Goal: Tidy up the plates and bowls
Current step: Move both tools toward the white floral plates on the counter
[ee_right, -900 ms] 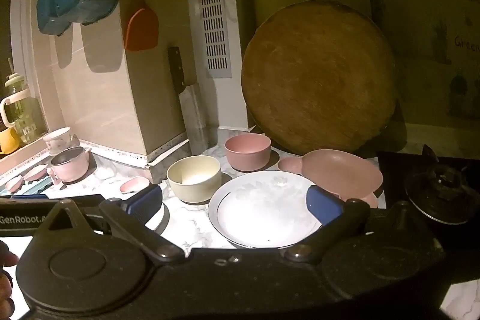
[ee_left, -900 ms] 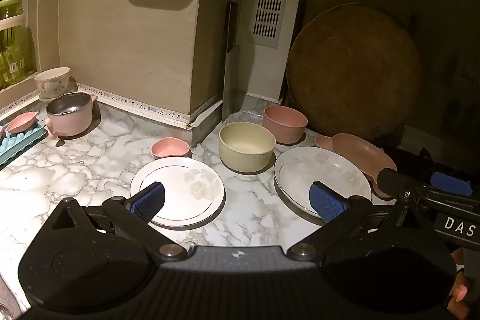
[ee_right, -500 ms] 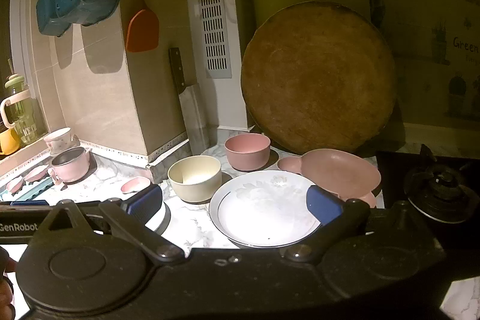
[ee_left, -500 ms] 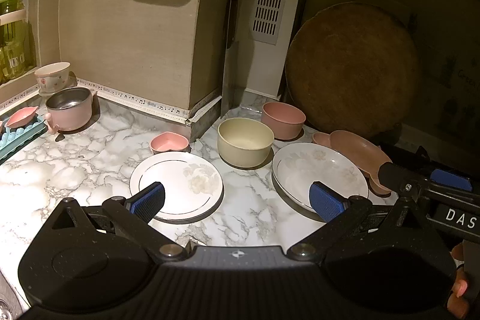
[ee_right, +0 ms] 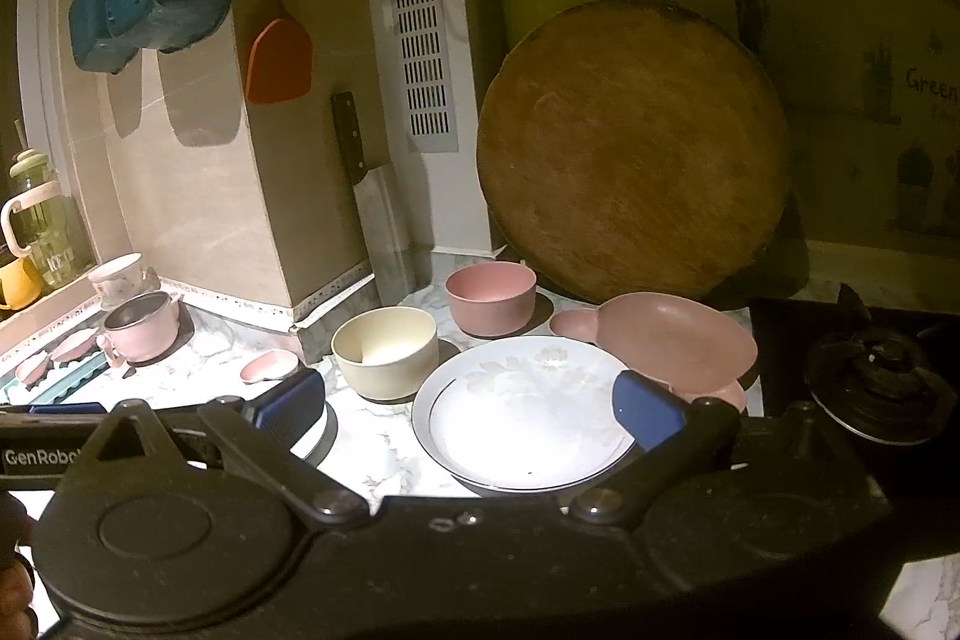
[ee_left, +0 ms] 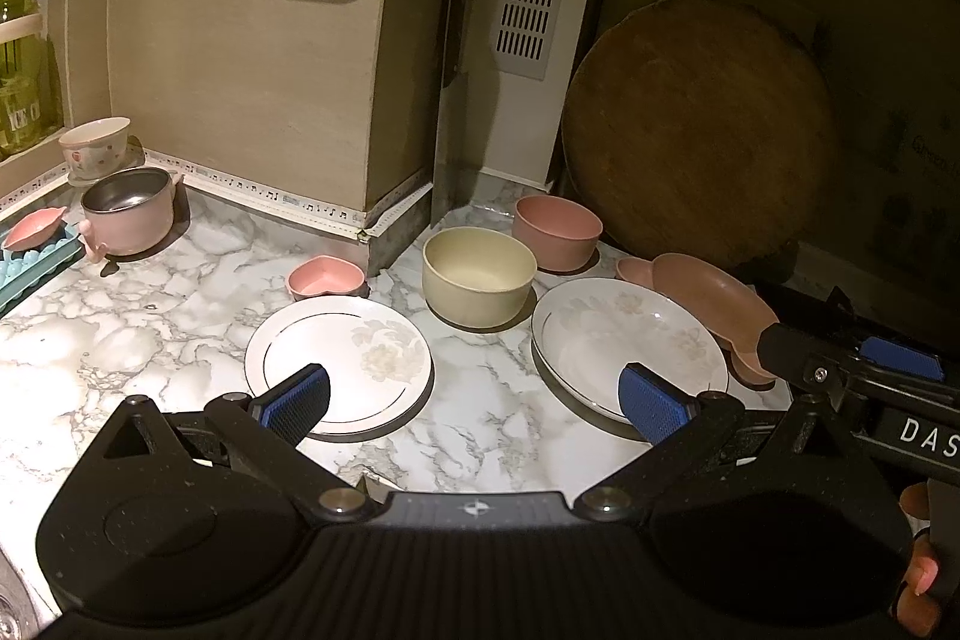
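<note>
Plates and bowls sit loose on the marble counter (ee_left: 150,316), nothing stacked yet. Landmark: cream bowl (ee_left: 478,275). Small white plate (ee_left: 339,363) left-front of it, large white plate (ee_left: 627,345) right-front, pink bowl (ee_left: 558,232) behind-right, pink dishes (ee_left: 714,298) further right, probably two overlapping. My left gripper (ee_left: 474,403) and right gripper (ee_right: 468,409) both spread wide, empty, hovering short of the plates. Readable: "DAS" and "GenRobo" on the gripper bodies, "Green" on the wall.

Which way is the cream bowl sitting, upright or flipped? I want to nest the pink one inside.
Upright: the cream bowl rests on its base, mouth up, its empty inside visible in both views.
</note>
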`<state>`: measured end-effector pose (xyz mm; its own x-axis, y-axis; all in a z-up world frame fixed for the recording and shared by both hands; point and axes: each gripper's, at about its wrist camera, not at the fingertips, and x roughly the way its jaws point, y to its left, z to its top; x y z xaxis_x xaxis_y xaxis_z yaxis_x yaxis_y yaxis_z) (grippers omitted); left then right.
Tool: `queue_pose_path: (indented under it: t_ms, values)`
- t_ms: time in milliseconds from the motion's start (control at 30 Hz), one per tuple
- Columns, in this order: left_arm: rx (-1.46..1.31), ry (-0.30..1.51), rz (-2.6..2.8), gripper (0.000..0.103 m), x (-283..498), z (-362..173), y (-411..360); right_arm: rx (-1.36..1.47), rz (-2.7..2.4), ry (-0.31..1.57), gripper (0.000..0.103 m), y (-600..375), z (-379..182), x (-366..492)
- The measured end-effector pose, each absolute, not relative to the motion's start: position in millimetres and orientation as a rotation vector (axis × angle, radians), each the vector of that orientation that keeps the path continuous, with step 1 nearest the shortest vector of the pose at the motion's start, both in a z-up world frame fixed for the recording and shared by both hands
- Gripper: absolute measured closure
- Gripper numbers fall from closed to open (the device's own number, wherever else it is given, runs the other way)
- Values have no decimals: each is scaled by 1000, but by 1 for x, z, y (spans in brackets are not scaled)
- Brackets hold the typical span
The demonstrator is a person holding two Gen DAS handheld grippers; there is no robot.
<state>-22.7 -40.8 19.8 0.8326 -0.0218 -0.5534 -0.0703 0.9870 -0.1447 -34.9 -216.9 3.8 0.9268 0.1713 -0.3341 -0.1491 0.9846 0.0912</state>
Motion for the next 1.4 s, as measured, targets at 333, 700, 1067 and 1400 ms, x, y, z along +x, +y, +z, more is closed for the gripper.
queue_pose_path:
  t_ms: [333,700,1067,1400]
  values:
    - [-160,596,22,0,-11,18,-47,64,156,326,0,-222,2,-33]
    - [-152,610,6,0,5,13,-60,77,146,339,0,-234,1,-21]
    - [-157,648,11,0,51,-8,-69,81,111,389,1,-254,-12,20]
    - [-148,713,35,0,115,-48,-84,82,41,622,17,-287,-55,94]
